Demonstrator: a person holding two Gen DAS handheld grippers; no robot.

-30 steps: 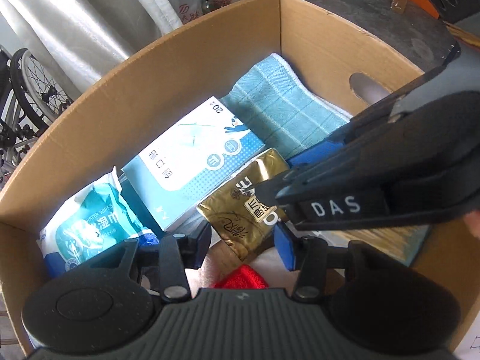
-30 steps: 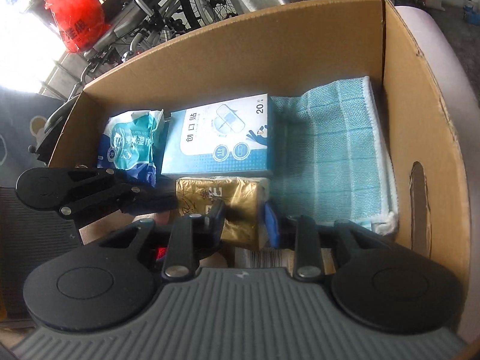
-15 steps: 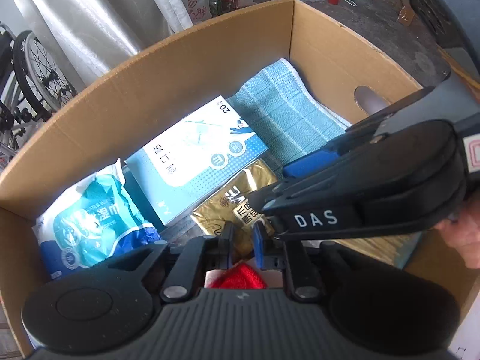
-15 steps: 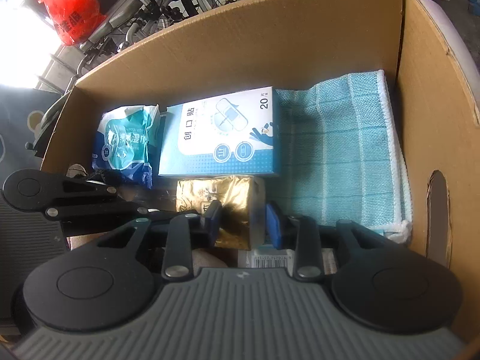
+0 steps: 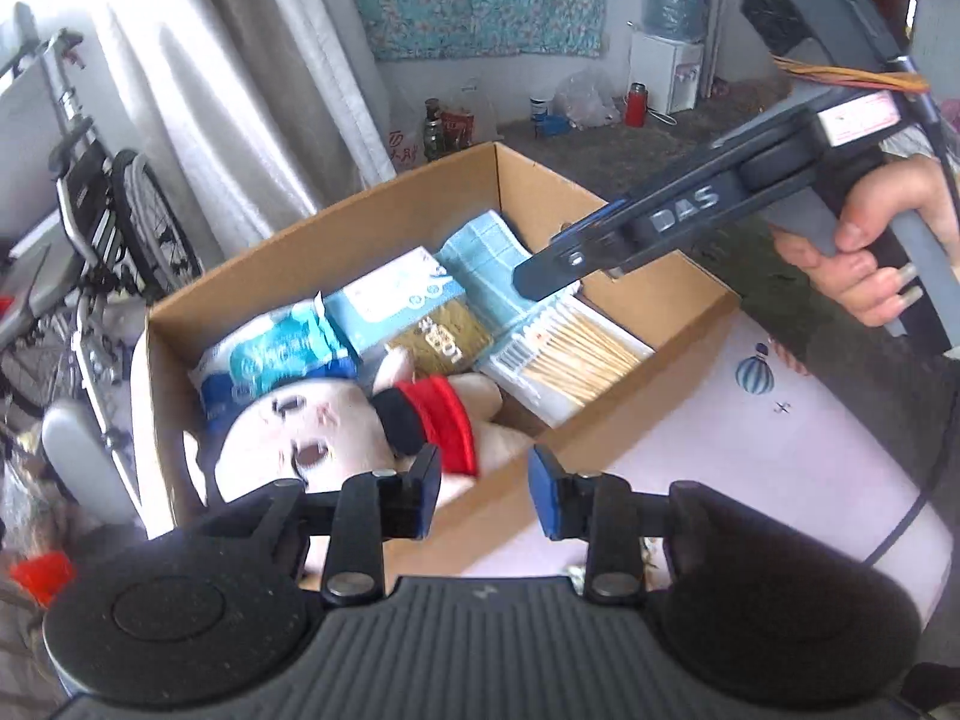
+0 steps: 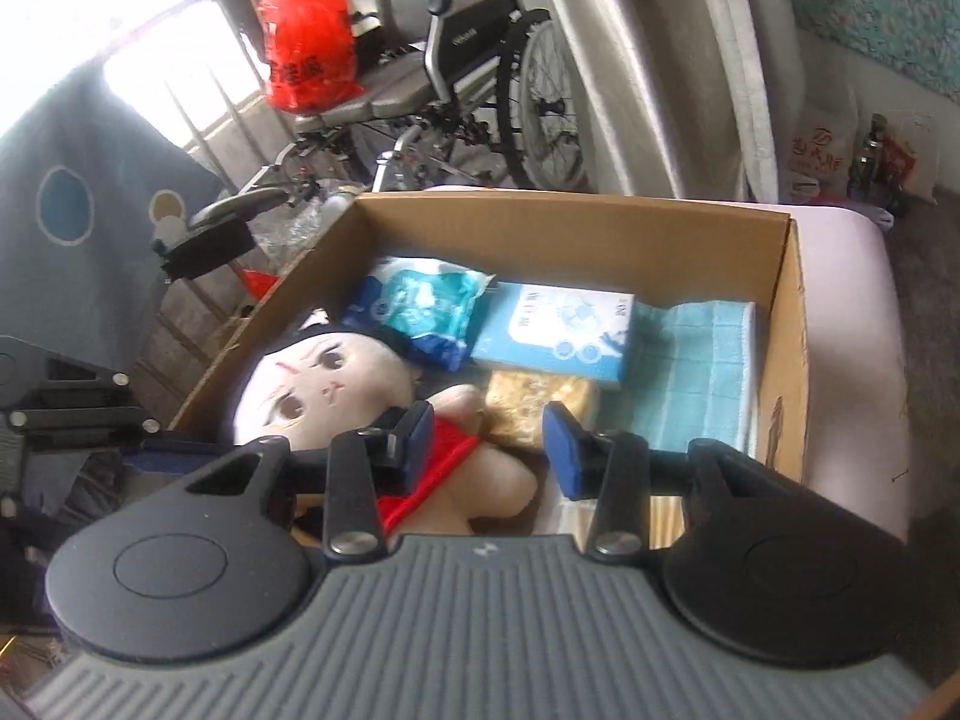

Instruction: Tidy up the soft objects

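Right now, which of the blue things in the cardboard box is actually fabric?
The pale blue checked cloth, folded flat at the box's right end. The blue crinkly wet-wipes pack is plastic, and the light blue plaster box beside it is rigid card.

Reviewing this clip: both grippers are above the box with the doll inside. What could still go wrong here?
The plush doll lies loosely across the packed items near the cardboard box's front wall, so it might spill out if bumped. Both jaws are opening and empty; the left gripper sits close over the doll and could snag its red collar.
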